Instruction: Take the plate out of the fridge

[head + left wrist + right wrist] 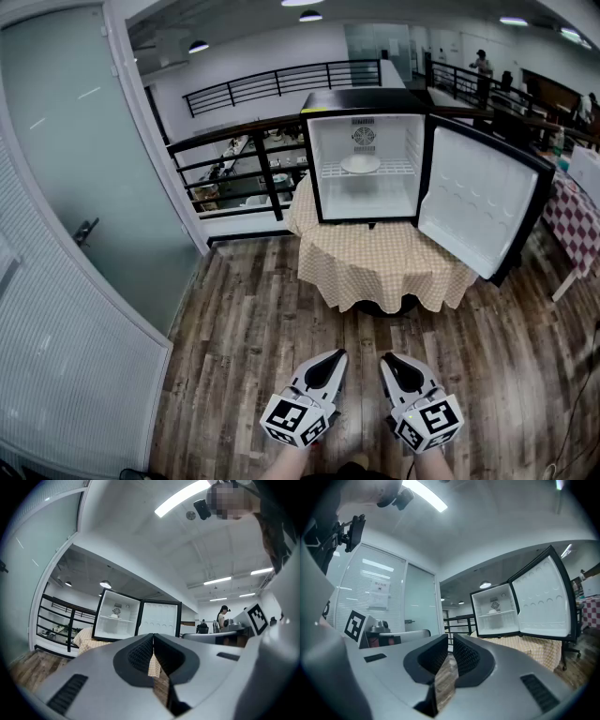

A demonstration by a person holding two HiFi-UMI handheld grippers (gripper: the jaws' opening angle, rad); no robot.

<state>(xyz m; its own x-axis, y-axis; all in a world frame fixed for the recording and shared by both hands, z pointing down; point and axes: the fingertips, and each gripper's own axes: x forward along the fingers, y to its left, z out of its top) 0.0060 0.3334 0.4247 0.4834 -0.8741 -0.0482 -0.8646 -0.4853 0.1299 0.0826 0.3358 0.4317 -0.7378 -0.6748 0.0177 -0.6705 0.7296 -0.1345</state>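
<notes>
A small black fridge (366, 155) stands open on a round table with a beige checked cloth (380, 258). Its door (478, 202) is swung out to the right. A white plate (360, 164) lies on the wire shelf inside. Both grippers hang low over the wood floor, well short of the table. My left gripper (335, 359) and right gripper (389, 362) are side by side, shut and holding nothing. The left gripper view shows the left gripper (153, 641), the fridge (117, 620) and the plate (115, 616) far off. The right gripper view shows the right gripper (451, 644) and the plate (493, 611).
A frosted glass door and partition (84, 187) fill the left side. A black railing (234, 159) runs behind the table. A red-checked table (577, 220) sits at the right edge. A person (482, 64) stands far back. Wood floor (262, 328) lies between me and the table.
</notes>
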